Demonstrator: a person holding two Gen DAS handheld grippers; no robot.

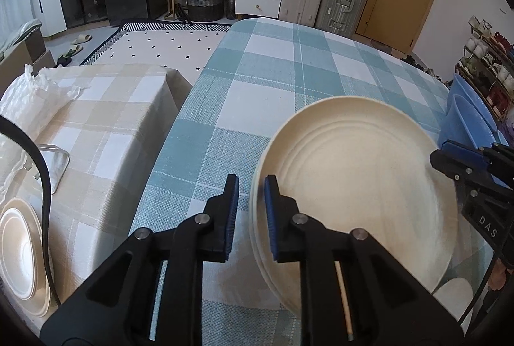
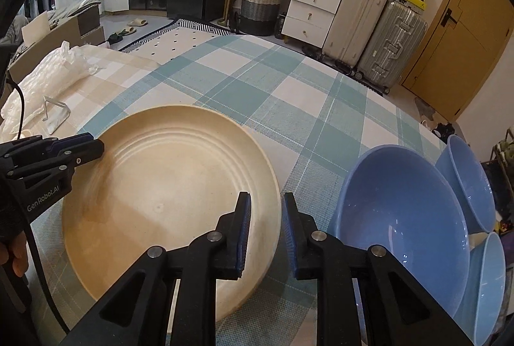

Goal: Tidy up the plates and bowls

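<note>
A large cream plate (image 1: 353, 172) lies on the blue checked tablecloth (image 1: 273, 72), with more stacked rims showing under its near left edge. My left gripper (image 1: 252, 182) is shut on the plate's left rim, one finger inside it and one outside. At the plate's right rim my right gripper (image 2: 265, 199) is shut the same way; the plate (image 2: 167, 191) fills the left of the right wrist view. Each gripper also shows in the other view: the right gripper (image 1: 438, 158) and the left gripper (image 2: 98, 148). Three blue bowls (image 2: 401, 217) sit just right of the plate.
A stack of cream plates (image 1: 19, 252) rests on the beige checked table (image 1: 106, 127) to the left, beside crumpled plastic wrap (image 1: 38, 88) and a clear stand (image 1: 54, 162). A black cable (image 1: 45, 178) crosses there. Suitcases, drawers and a shoe rack stand beyond the table.
</note>
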